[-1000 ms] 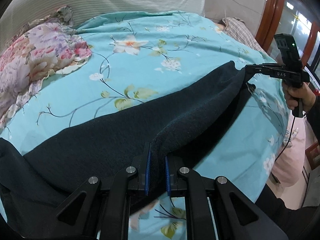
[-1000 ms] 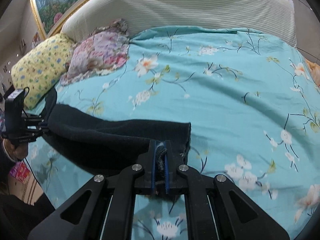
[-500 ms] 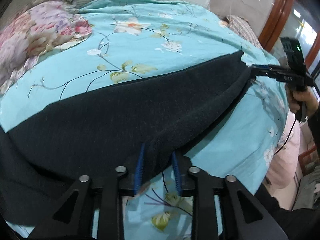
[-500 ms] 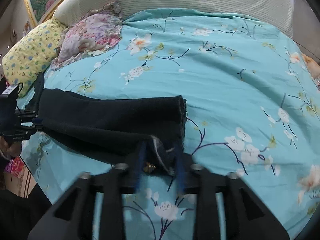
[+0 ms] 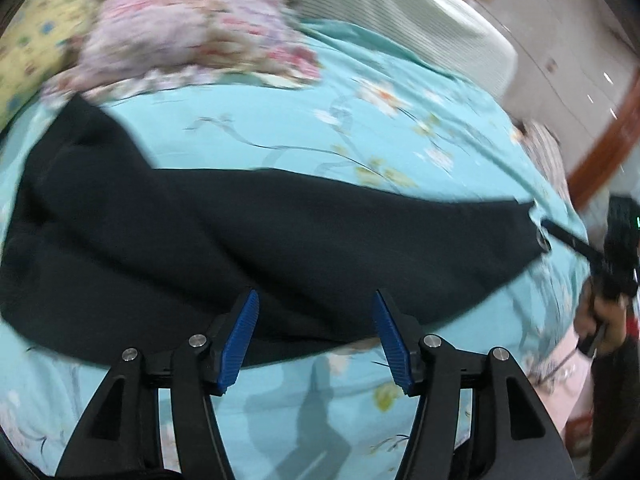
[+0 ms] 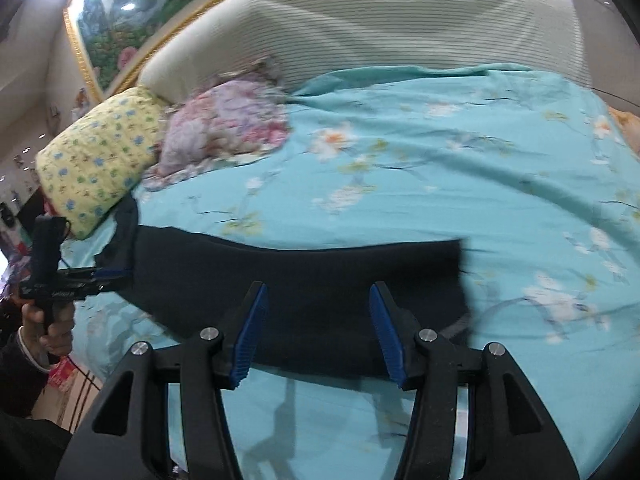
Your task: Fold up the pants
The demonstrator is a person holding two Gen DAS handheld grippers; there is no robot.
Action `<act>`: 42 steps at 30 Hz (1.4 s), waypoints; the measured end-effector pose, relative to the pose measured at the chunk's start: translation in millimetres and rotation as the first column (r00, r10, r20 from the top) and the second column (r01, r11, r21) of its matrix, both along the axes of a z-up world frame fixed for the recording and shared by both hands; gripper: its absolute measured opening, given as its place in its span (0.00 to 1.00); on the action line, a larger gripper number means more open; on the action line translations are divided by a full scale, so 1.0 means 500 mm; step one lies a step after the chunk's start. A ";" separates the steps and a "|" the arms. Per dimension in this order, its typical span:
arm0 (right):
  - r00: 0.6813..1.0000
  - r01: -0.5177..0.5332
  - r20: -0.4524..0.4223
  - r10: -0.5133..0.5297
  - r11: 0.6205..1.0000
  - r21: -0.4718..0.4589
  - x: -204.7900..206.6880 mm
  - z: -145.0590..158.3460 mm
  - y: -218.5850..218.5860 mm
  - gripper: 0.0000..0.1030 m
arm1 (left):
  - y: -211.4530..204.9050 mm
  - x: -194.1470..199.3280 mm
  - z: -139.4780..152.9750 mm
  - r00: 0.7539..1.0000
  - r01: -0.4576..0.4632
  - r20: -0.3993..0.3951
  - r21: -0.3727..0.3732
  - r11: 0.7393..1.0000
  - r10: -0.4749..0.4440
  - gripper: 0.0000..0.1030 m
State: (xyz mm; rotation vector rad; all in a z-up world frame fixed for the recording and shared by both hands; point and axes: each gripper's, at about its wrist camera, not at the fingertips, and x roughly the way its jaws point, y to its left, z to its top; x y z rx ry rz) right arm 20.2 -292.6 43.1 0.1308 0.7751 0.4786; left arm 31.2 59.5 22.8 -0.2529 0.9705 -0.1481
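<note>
dark navy knit pants [image 5: 260, 240]: long flat band lying crosswise on turquoise floral bedsheet [image 5: 360, 120], hem end rightward. left gripper [image 5: 316, 332], right gripper [image 6: 316, 328]: jaws opening, pads clear of the cloth.

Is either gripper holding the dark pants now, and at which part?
Neither. Both jaws are opening, off the pants, which lie on the bedcover.

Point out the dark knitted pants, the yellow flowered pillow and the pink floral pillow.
Dark knitted pants [image 6: 304, 280], right wrist view, middle of cloth.
Yellow flowered pillow [image 6: 96, 160], right wrist view, its centre.
Pink floral pillow [image 6: 224, 128], right wrist view, its centre.
</note>
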 end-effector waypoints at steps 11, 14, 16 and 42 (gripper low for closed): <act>0.980 -0.199 -0.015 0.200 0.978 0.061 0.013 -0.022 0.214 0.53 | 0.119 0.017 0.028 0.976 -0.219 0.000 0.056 0.974 0.220 0.64; 0.968 -0.248 -0.012 0.250 0.965 0.081 0.010 -0.022 0.266 0.53 | 0.128 0.034 0.034 0.968 -0.251 0.004 0.077 0.965 0.251 0.67; 0.955 -0.294 -0.010 0.296 0.952 0.083 0.005 -0.023 0.311 0.53 | 0.128 0.054 0.043 0.962 -0.273 0.008 0.115 0.955 0.274 0.71; 0.877 -0.480 -0.085 0.473 0.872 -0.099 0.049 -0.111 0.637 0.07 | 0.257 0.090 0.021 0.916 -0.401 -0.016 0.017 0.916 0.401 0.05</act>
